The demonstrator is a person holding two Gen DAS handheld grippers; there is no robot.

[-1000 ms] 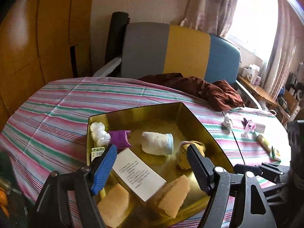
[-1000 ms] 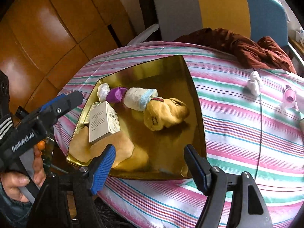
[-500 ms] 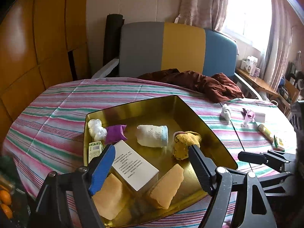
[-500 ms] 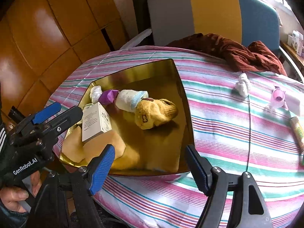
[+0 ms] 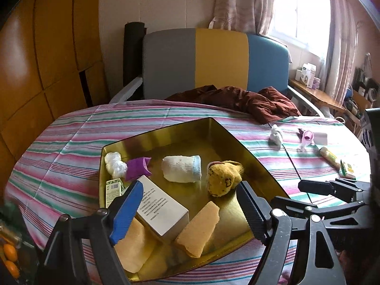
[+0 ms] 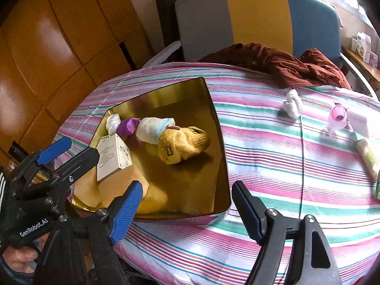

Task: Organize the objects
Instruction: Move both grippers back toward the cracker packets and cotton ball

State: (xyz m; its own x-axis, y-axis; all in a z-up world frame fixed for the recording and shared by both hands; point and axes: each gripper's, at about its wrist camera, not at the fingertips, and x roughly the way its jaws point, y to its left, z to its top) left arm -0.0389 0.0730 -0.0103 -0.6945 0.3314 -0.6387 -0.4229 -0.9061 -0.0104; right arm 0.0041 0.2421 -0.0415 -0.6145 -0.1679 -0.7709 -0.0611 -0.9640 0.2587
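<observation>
Now both your grippers, left gripper (image 5: pixel 187 204) and right gripper (image 6: pixel 187 204), have just been opening, fingers wide, nothing between them. White wad (image 6: pixel 292 103) lies upper right on the counter (image 6: pixel 273 166), outside the gold tray (image 6: pixel 219 142): light, soft; pinch its middle.

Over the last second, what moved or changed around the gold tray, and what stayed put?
Both claws, left claw and right claw, have just been opening, nothing between their jaws. The white box and everything else in the gold tray stayed put; nothing was picked up.
</observation>
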